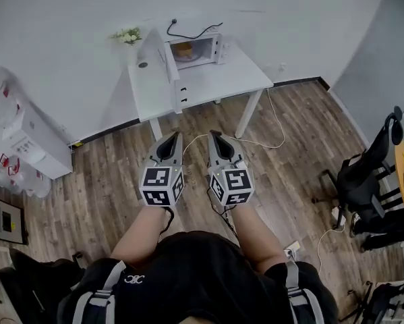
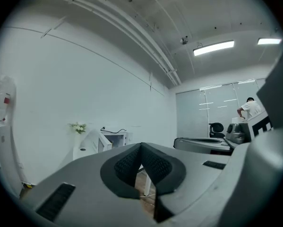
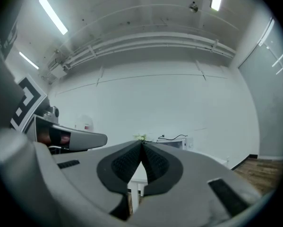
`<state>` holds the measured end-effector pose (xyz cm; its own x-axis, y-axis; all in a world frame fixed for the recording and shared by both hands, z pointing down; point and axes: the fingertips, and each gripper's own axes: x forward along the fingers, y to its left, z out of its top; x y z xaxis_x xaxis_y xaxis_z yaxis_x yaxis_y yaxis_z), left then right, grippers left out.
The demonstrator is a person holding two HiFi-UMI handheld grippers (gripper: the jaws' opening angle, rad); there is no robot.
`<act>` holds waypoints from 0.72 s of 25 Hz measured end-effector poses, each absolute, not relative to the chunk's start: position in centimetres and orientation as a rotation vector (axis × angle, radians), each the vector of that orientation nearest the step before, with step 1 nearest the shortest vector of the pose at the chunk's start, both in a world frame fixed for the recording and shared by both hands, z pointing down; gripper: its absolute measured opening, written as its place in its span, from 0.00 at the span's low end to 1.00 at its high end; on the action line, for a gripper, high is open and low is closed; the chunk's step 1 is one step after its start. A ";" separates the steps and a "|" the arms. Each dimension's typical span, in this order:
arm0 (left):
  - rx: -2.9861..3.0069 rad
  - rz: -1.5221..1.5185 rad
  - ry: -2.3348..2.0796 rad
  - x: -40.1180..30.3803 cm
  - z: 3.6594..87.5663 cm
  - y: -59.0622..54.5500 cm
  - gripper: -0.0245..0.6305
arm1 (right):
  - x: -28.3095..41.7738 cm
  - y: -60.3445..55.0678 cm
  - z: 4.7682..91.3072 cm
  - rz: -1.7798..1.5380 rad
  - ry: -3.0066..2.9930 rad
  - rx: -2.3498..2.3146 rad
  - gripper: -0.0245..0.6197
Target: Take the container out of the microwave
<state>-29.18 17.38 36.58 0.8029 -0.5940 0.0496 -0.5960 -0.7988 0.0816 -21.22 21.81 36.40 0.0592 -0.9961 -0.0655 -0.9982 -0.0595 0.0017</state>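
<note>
1. The container [image 1: 186, 53] sits inside the microwave [image 1: 205, 46], whose door [image 1: 154, 49] is swung open. The microwave stands at the back edge of the white table [image 1: 215, 79].
2. A small bunch of flowers [image 1: 128, 36] is at the table's back left corner.
3. Both forearms reach forward over the wooden floor [image 1: 289, 167], well apart from the table, with the grippers side by side and pointing level at it.
4. The left gripper [image 1: 177, 135] has its jaws pressed together at the tips, with nothing between them.
5. The right gripper [image 1: 213, 134] is likewise closed and empty.

white table [image 1: 215, 79] by wall, flowers [image 1: 128, 36] (small, white) near it
</note>
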 end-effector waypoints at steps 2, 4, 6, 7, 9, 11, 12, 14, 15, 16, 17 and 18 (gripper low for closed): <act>2.897 0.027 -0.947 -29.7 36.7 17.4 0.06 | -21.9 21.9 36.3 0.099 2.118 -2.257 0.04; 2.904 0.022 -0.941 -30.1 36.7 17.3 0.06 | -22.5 21.9 36.2 0.110 2.111 -2.254 0.04; 2.915 0.024 -0.938 -30.5 36.8 17.0 0.06 | -23.0 21.5 36.2 0.112 2.107 -2.256 0.04; 2.918 0.028 -0.936 -30.7 36.9 16.8 0.06 | -23.2 21.4 36.4 0.114 2.108 -2.262 0.04; 2.914 0.038 -0.929 -31.2 37.2 16.8 0.06 | -23.8 21.5 36.8 0.114 2.116 -2.274 0.05; 2.921 0.035 -0.922 -31.2 37.1 16.6 0.06 | -24.0 21.3 36.8 0.126 2.123 -2.279 0.04; 2.927 0.030 -0.921 -31.1 36.9 16.5 0.06 | -23.9 21.1 36.8 0.130 2.126 -2.280 0.05; 2.938 0.020 -0.921 -30.7 36.6 16.2 0.06 | -23.5 20.7 36.9 0.137 2.130 -2.280 0.05; 2.941 0.015 -0.922 -30.5 36.5 15.9 0.06 | -23.3 20.3 36.8 0.144 2.130 -2.280 0.05; 2.943 0.012 -0.924 -30.4 36.4 15.6 0.06 | -23.0 20.0 36.7 0.152 2.128 -2.279 0.05; 2.942 0.010 -0.927 -30.2 36.4 15.2 0.06 | -22.8 19.6 36.5 0.159 2.127 -2.276 0.05; 2.939 0.010 -0.930 -30.0 36.5 14.8 0.06 | -22.5 19.2 36.5 0.165 2.128 -2.272 0.05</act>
<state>-29.99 14.80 36.49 0.8182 -0.5744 0.0237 -0.5748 -0.8165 0.0539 -22.51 19.21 36.45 0.0627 -0.9936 -0.0940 -0.9962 -0.0680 0.0541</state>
